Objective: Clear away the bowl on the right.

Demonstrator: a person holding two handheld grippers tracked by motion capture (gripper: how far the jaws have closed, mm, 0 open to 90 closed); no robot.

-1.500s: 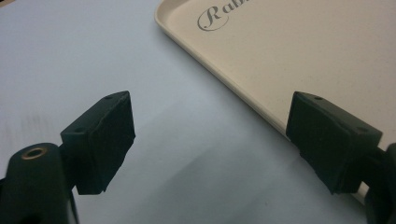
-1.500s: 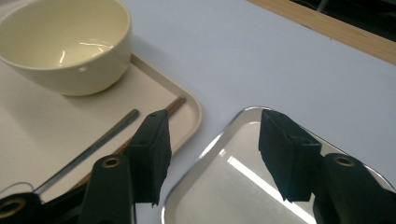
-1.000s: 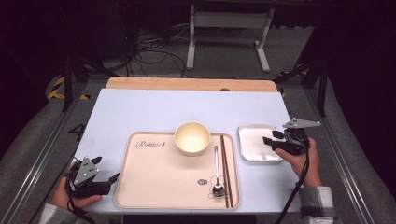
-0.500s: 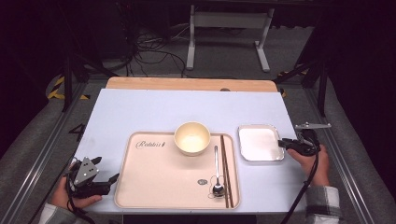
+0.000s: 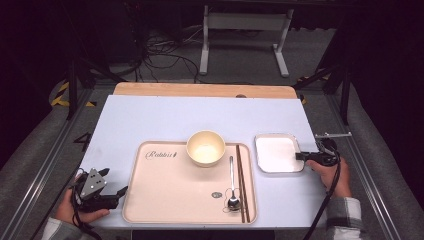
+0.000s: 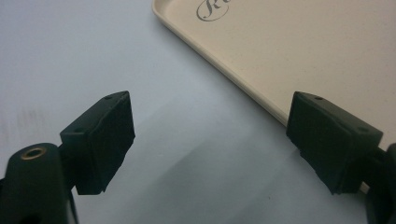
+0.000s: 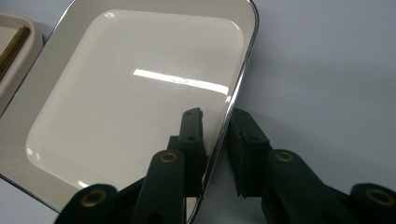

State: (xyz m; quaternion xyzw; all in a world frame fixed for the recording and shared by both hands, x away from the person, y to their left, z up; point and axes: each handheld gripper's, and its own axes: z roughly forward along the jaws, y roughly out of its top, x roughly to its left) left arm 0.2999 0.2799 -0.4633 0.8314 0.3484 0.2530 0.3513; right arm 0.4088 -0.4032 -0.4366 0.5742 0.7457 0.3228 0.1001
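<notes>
Square metal dish [image 7: 126, 93], shallow with a shiny rim, has its right edge between the jaws of the right gripper [image 7: 215, 140]; one jaw lies over the rim and the other on the table outside it, nearly closed, though whether they press the rim cannot be told. In the high view that dish [image 5: 278, 152] sits on the pale blue table [image 5: 200, 117], just right of the beige serving tray [image 5: 170, 195]. On the tray stand a cream bowl [image 5: 205, 148], a spoon [image 5: 232, 182] and chopsticks [image 5: 241, 182]. Near the tray's left edge, the left gripper [image 6: 210, 140] rests with jaws wide apart, holding nothing.
</notes>
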